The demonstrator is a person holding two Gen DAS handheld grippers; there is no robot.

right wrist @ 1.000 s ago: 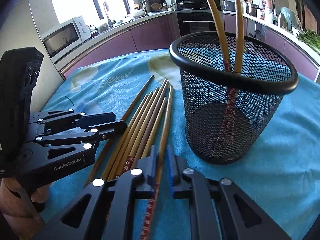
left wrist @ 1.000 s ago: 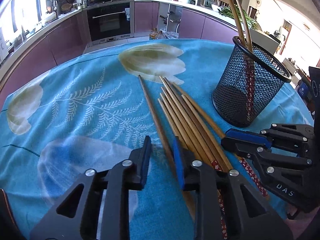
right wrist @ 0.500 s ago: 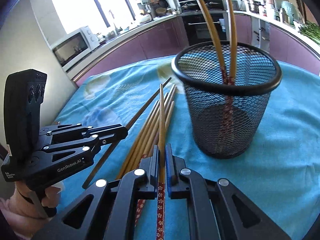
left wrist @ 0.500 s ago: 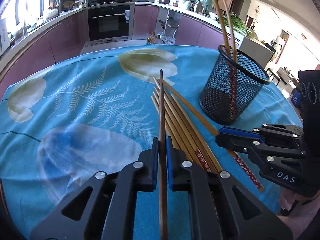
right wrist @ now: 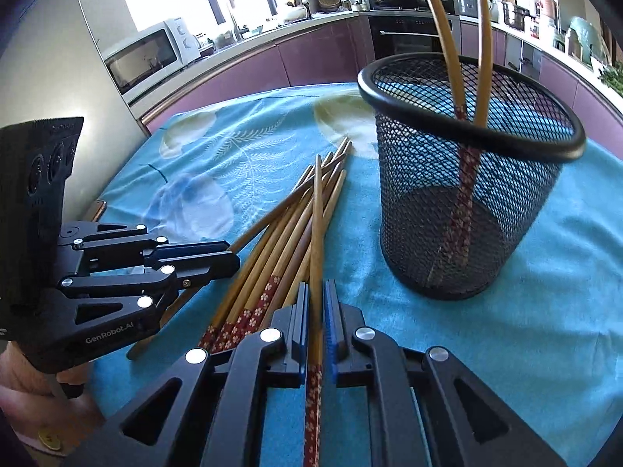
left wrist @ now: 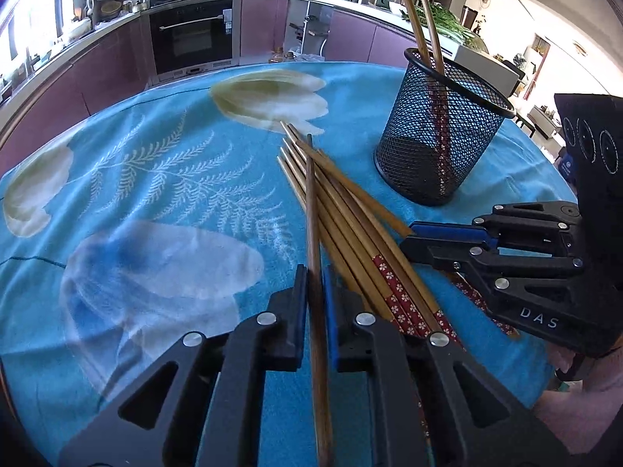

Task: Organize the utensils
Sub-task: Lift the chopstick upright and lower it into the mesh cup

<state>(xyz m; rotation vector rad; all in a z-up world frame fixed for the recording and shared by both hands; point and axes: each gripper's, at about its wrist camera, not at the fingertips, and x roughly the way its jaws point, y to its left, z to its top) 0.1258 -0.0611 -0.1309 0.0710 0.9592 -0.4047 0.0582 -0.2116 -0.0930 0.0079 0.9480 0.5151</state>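
The left gripper (left wrist: 314,272), black w/ blue pads, is clamped on one plain brown wooden chopstick (left wrist: 311,202). That stick runs fwd between the jaws, its far tip reaching over the loose pile. The log-type wobble aside, the frames show the pads pressing the stick from both sides.

The right gripper (right wrist: 317,292), same black build w/ blue pads, is clamped on a lighter bamboo chopstick w/ a red floral-patterned end (right wrist: 317,233). The patterned end sits near the camera, behind the pads; the plain tip points toward the far side of the table.

Between the two grippers lies the bundle of remaining bamboo chopsticks (left wrist: 350,225), fanned on the blue floral tablecloth (left wrist: 155,179), several w/ red floral ends toward the grippers. Both held sticks cross over or beside this bundle.

The black wire-mesh cylindrical holder (right wrist: 467,202) stands upright on the cloth, just beside the bundle, to its right. Two chopsticks (right wrist: 463,179) already stand in it, red patterned ends down, plain tips leaning out over the rim.

In the left view the right gripper shows at the right edge, jaws together, tips at the bundle's edge. Behind the table: purple kitchen cabinets (left wrist: 272,27) and a built-in black oven (left wrist: 190,39).
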